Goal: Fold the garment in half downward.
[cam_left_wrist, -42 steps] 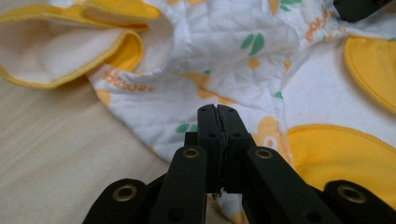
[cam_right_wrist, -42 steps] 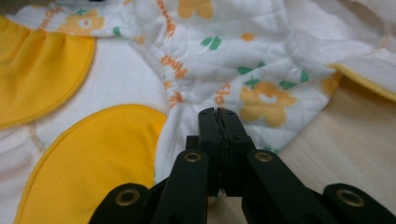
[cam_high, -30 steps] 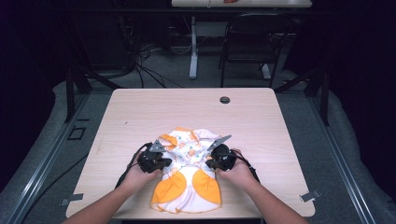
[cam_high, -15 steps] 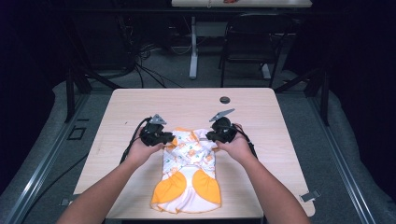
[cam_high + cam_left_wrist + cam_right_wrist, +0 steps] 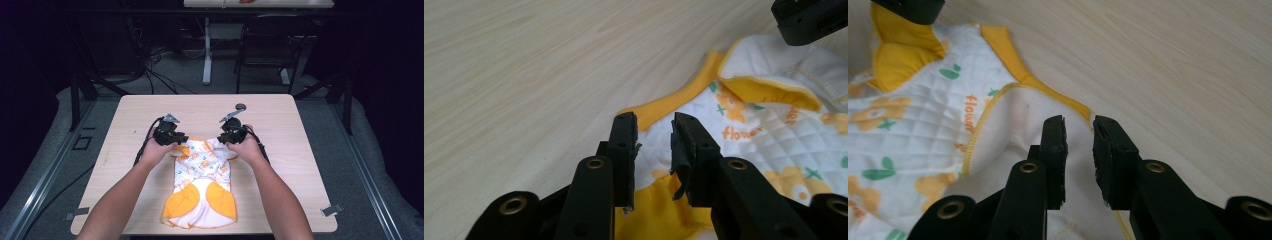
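Note:
A white quilted baby garment (image 5: 202, 172) with orange trim and a flower print lies lengthwise on the wooden table (image 5: 280, 125). Its orange-patched end points toward the person. My left gripper (image 5: 172, 136) is at the garment's far left corner and my right gripper (image 5: 231, 134) at its far right corner. The left gripper's (image 5: 654, 131) jaws have just been opening and now stand apart over the orange-edged cloth (image 5: 674, 97), pinching nothing. The right gripper's (image 5: 1079, 131) jaws have also just been opening, and the white hem (image 5: 1023, 112) lies loose below them.
A small black round fitting (image 5: 240, 106) sits near the table's far edge. Bare wood stretches left, right and beyond the garment. A chair (image 5: 265, 45) and a table leg (image 5: 207, 50) stand on the floor past the far edge. Each gripper view catches the other gripper (image 5: 814, 17) (image 5: 908, 7) close by.
Both hands have moved away from the person toward the table's far side, drawing the bunched garment out flat and long. Both pairs of jaws have come off the cloth.

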Demonstrator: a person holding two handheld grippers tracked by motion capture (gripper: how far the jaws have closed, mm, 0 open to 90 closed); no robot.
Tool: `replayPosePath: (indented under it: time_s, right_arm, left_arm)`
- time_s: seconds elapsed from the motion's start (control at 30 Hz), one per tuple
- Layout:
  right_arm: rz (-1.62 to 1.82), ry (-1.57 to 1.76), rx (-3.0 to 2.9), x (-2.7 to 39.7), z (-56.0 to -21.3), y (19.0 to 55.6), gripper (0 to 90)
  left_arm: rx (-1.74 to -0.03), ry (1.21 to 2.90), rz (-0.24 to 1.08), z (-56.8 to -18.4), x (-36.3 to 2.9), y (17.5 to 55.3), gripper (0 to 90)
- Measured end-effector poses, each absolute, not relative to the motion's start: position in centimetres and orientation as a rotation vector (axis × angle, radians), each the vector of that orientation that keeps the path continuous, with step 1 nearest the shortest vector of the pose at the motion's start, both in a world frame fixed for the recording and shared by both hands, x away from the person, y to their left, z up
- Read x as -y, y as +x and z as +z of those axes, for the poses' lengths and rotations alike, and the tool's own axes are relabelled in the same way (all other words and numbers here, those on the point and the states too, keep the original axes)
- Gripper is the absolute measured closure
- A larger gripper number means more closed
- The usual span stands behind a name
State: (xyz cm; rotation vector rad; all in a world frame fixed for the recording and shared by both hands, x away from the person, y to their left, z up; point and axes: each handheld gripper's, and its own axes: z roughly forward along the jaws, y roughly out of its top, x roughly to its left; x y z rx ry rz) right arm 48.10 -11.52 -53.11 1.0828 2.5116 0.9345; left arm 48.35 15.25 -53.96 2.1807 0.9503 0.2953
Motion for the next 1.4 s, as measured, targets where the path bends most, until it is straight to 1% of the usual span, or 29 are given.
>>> replayPosePath:
  time_s: [0.23, 0.4, 0.5, 0.83, 1.0, 1.2, 1.3, 1.33, 1.4]
  right_arm:
    - [0.907, 1.11, -2.523, 11.4, -54.3, 48.7, 69.6]
    - [0.888, 1.15, -2.531, 11.3, -55.1, 49.1, 68.8]
    - [0.875, 1.18, -2.55, 11.2, -55.6, 49.2, 67.3]
    - [0.869, 1.203, -2.604, 11.3, -56.1, 49.3, 63.2]
    - [0.849, 1.198, -2.596, 11.1, -56.3, 49.2, 63.4]
    - [0.853, 1.195, -2.589, 11.0, -56.3, 49.1, 66.5]
    - [0.853, 1.19, -2.609, 11.1, -56.3, 49.0, 72.4]
    - [0.853, 1.193, -2.61, 11.0, -56.3, 49.0, 73.8]
    - [0.855, 1.198, -2.612, 11.0, -56.3, 49.0, 74.6]
  left_arm:
    - [-0.987, 2.2, 0.292, -55.2, -15.5, 48.7, 66.0]
    - [-1.0, 2.207, 0.288, -55.7, -15.3, 48.7, 63.4]
    - [-1.001, 2.219, 0.291, -56.0, -15.2, 48.7, 60.3]
    - [-1.026, 2.208, 0.27, -57.1, -15.7, 48.6, 57.0]
    - [-1.025, 2.2, 0.275, -57.3, -15.8, 48.5, 57.3]
    - [-1.026, 2.202, 0.271, -57.3, -15.7, 48.5, 57.7]
    - [-1.019, 2.201, 0.258, -57.3, -15.7, 48.5, 60.5]
    - [-1.014, 2.199, 0.247, -57.3, -15.7, 48.4, 64.2]
    - [-1.011, 2.202, 0.25, -57.3, -15.6, 48.4, 66.7]
